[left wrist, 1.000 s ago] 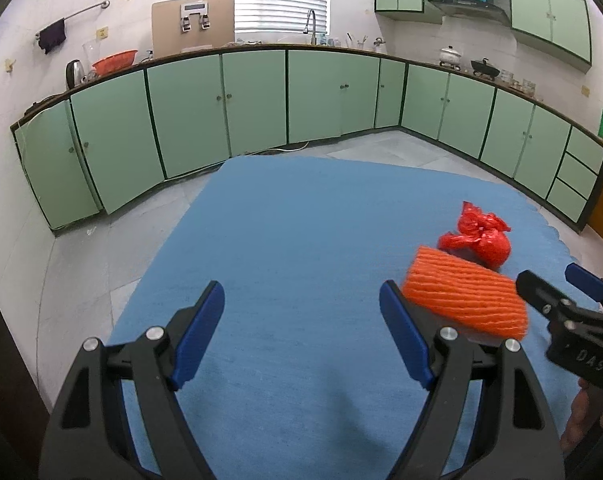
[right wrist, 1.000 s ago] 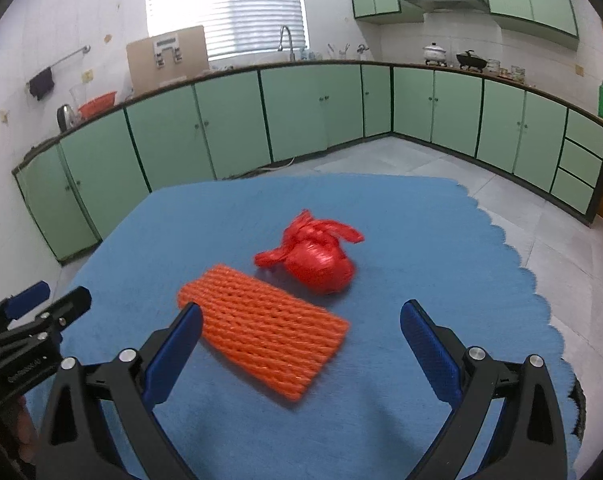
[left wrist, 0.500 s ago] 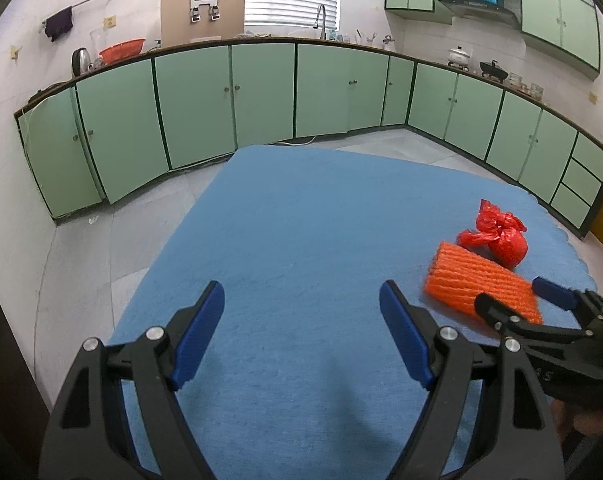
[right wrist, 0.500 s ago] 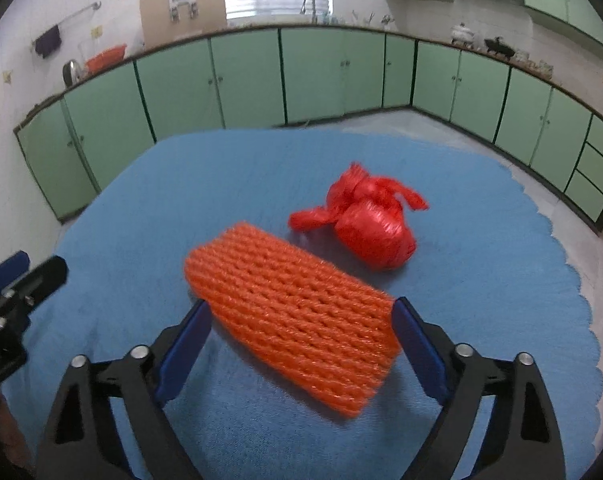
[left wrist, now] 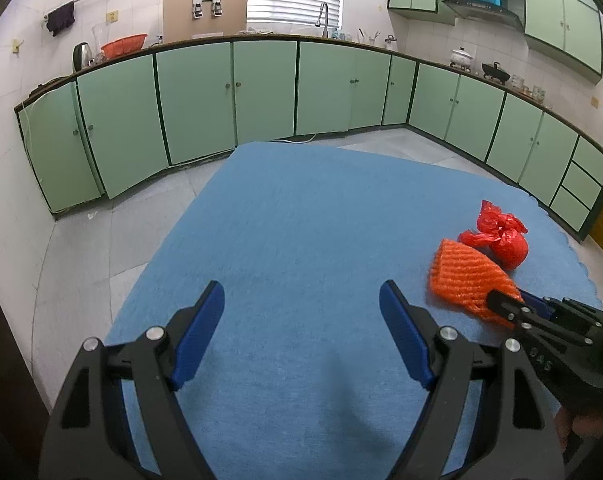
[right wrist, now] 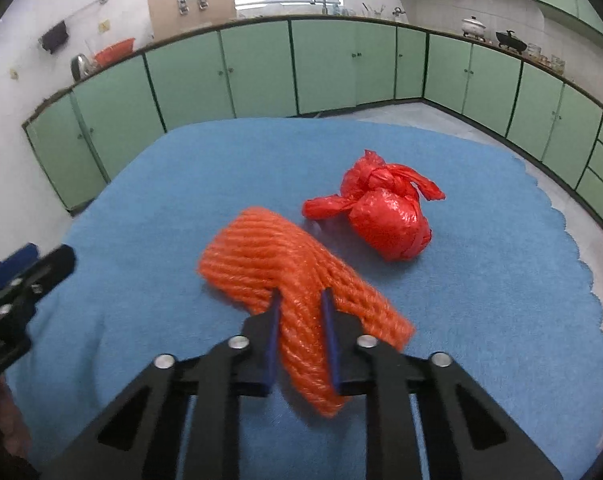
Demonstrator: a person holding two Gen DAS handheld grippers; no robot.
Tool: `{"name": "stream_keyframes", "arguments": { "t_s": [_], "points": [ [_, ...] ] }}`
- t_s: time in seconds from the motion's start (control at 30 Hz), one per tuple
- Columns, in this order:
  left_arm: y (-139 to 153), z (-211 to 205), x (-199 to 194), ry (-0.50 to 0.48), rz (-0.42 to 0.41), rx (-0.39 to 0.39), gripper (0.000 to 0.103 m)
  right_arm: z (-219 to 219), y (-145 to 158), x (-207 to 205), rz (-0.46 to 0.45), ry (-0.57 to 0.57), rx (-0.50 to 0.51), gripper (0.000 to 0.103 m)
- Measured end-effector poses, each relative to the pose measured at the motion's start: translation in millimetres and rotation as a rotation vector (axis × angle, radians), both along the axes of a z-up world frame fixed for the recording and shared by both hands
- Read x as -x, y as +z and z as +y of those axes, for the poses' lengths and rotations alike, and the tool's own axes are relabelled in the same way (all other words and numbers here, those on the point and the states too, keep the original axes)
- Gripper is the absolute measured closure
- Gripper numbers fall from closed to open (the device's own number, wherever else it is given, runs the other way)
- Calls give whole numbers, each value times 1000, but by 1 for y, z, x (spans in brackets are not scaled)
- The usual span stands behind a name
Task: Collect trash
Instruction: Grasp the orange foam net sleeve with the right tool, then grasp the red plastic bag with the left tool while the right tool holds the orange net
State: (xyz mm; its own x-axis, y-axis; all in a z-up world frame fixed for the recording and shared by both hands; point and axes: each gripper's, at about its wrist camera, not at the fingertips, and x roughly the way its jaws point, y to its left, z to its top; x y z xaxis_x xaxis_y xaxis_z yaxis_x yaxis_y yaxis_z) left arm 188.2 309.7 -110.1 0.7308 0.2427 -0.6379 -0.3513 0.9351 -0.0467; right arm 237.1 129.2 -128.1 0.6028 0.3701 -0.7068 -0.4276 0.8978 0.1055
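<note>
An orange foam fruit net lies on the blue cloth table. My right gripper is shut on the net's near part, its blue pads pinching it. A knotted red plastic bag sits just beyond and right of the net. In the left wrist view the net and the red bag are at the right, with my right gripper on the net. My left gripper is open and empty over bare cloth, left of the net. It also shows in the right wrist view.
The table's scalloped right edge drops to a tiled floor. Green kitchen cabinets line the far walls.
My right gripper moved forward over the net and closed on it; the net has bunched and shifted. My left gripper stayed open in about the same place.
</note>
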Motion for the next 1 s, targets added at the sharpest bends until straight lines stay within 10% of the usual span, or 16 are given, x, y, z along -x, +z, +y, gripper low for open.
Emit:
{"name": "stream_keyframes", "arguments": {
  "t_s": [1.0],
  "points": [
    [4, -140, -117, -233, -36, 45, 25, -151, 49, -37, -106, -225, -75, 91]
  ]
}}
